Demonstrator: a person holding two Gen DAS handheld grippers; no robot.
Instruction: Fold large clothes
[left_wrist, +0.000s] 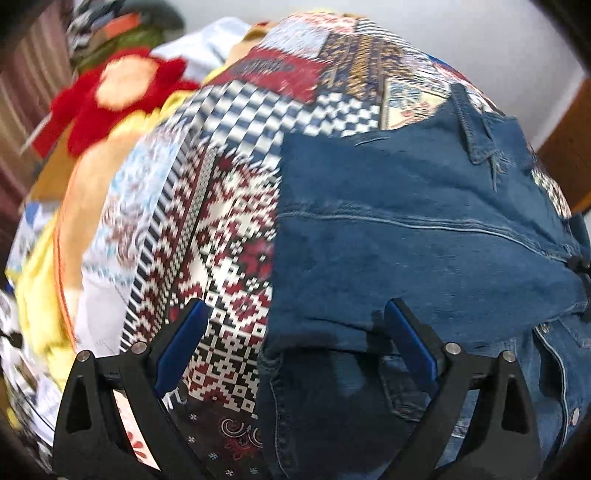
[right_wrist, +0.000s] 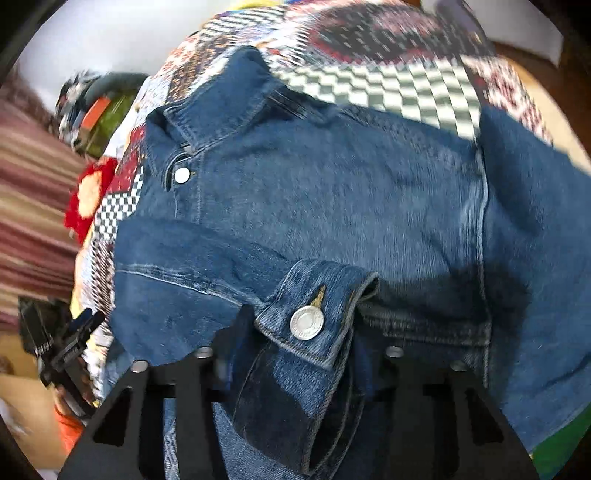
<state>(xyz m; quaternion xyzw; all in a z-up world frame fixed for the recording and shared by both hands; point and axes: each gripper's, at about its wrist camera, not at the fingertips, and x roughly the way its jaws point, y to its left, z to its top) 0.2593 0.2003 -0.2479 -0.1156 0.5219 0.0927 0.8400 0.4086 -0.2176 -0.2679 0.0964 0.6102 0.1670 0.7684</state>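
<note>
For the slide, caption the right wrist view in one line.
Right gripper holds the buttoned cuff of a denim jacket on a patchwork cover.

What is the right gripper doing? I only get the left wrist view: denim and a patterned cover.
Observer: A sleeve cuff with a silver button lies between the right gripper's fingers. Whether they pinch it is hidden.
Operator: Anything near the collar?
Observer: A small silver snap sits just below the collar of the denim jacket.
Operator: Is my gripper visible there?
Observer: Yes, the left gripper shows at the left edge, beside the jacket.
</note>
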